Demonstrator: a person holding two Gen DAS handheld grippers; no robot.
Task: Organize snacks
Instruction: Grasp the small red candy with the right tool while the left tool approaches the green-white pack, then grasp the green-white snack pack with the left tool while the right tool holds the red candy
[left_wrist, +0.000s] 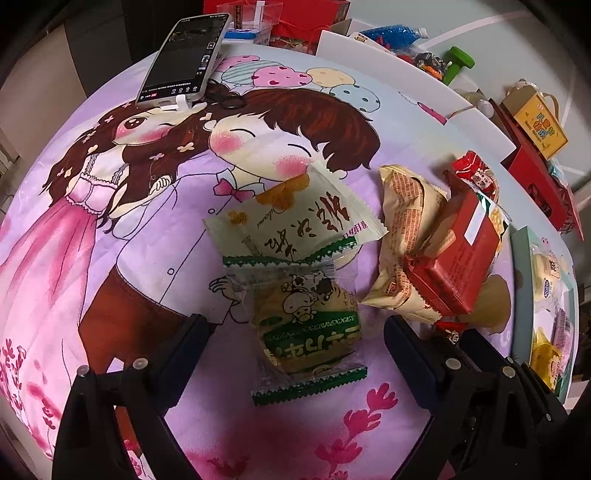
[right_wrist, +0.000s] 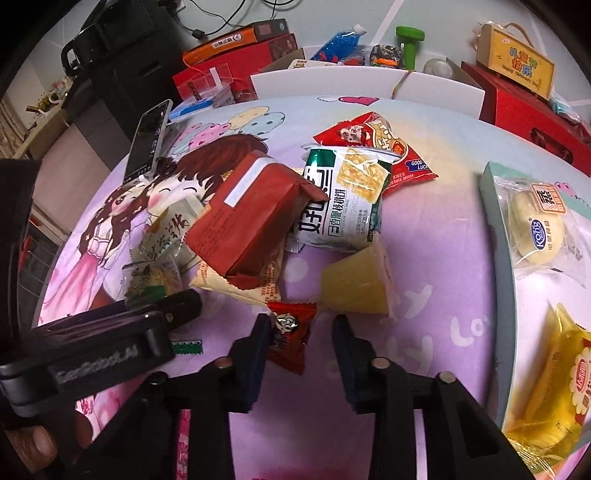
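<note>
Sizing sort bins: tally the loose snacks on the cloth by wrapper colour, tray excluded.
Red wrappers: 3
Green-trimmed packets: 3
Beige packet: 1
Yellow jelly cup: 1
Total: 8

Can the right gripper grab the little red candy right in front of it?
Probably yes. The small red candy lies on the cloth between the open right gripper fingers, nothing on top of it. The yellow jelly cup sits just beyond, off to the side.

Snack pile (right_wrist: 258, 221) mid-cloth; I see the phone (right_wrist: 147, 144) behind-left, the tray (right_wrist: 495, 221) right, a small candy (right_wrist: 291, 332) nearest, before the pile.
</note>
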